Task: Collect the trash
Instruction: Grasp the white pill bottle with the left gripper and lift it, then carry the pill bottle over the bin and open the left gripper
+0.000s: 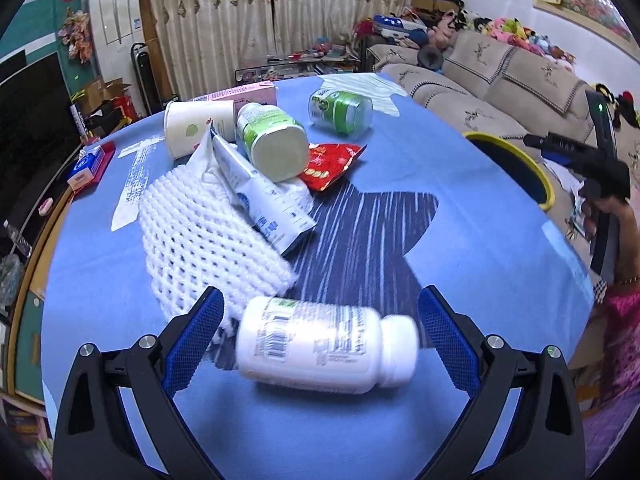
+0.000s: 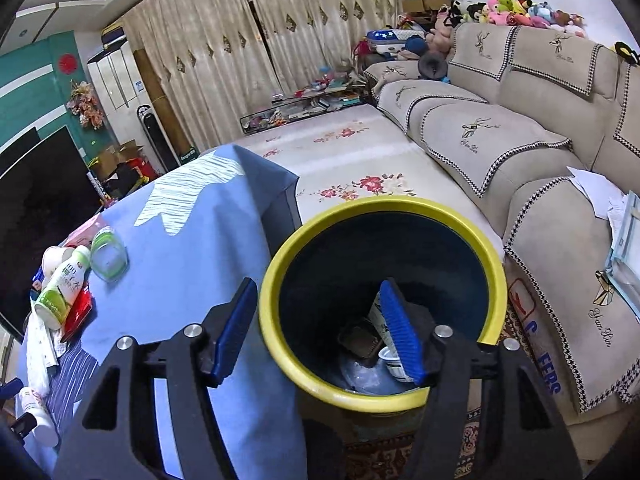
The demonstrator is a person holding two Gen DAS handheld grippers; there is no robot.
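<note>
Seen from the left wrist: left tool (image 1: 320, 332) open, jaws spread wide, straddling a white bottle (image 1: 326, 346) lying on its side on the blue tabletop (image 1: 480, 240). From left to right across that view: left blue pad (image 1: 196, 340), then the bottle's flat base, labelled body, white cap, then right blue pad (image 1: 448, 340). Long axis of the bottle crosswise, running pad to pad rather than along the fingers. Gap visible at both ends, so no contact yet; nothing gripped. Closing now would likely pinch base against cap, end to end, a hold judged prone to slipping; a roll of the wrist to take the body across its width would probably be safer. Bottle slightly blurred, so rolling or camera motion hard to tell apart. Just beyond it, white foam netting (image 1: 208, 240), partly under the left pad's tip, and further back a heap of cartons, a green-labelled bottle (image 1: 272, 144) and a red wrapper (image 1: 332, 164).

Farther right, off the tabletop's edge: yellow-rimmed bin (image 2: 384, 400), dark inside, some trash already at the bottom. Right tool (image 2: 320, 332) poised over its near rim, jaws parted and empty, left pad over the cloth edge, right pad over the bin's mouth. Left tool clearly the nearer to the white bottle; bin lying to its right, well apart.
</note>
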